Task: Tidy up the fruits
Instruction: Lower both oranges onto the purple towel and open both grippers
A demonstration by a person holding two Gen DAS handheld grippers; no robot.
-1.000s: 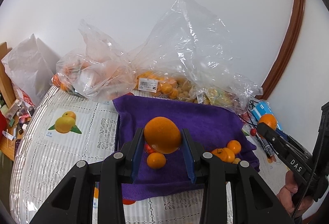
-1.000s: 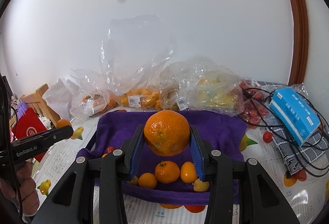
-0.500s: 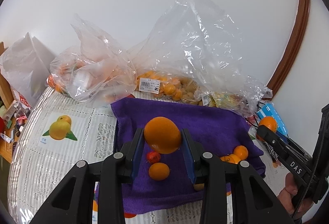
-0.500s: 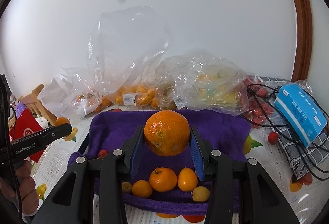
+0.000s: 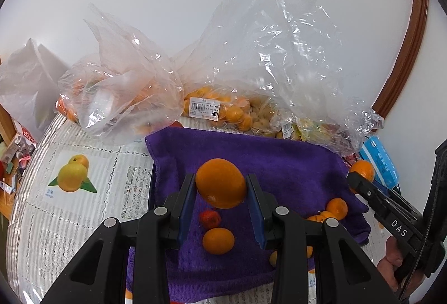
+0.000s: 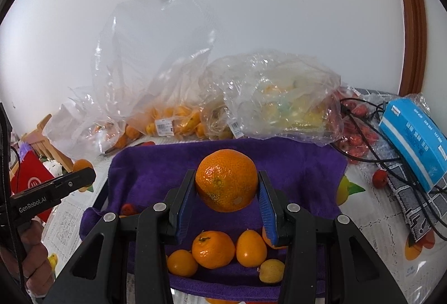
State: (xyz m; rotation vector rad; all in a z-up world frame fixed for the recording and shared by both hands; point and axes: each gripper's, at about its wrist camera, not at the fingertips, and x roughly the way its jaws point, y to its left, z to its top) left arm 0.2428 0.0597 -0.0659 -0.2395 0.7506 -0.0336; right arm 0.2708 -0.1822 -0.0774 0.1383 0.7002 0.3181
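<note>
Both claws have sunk toward the plush purple towel (image 5: 279,164); left gripper (image 5: 220,192) clamps a smooth orange (image 5: 220,182); right gripper (image 6: 226,192) clamps a dimpled mandarin (image 6: 226,179).

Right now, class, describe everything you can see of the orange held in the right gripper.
The orange is round, deep orange, with glossy, dimpled peel and a few pale scuffs low on its skin. It is whole and unpeeled. The right gripper clamps it between two blue-padded fingers, one pressing on each side. It hangs above the purple towel, clear of the smaller fruits lying below it. Nothing but the pads touches it.
</note>
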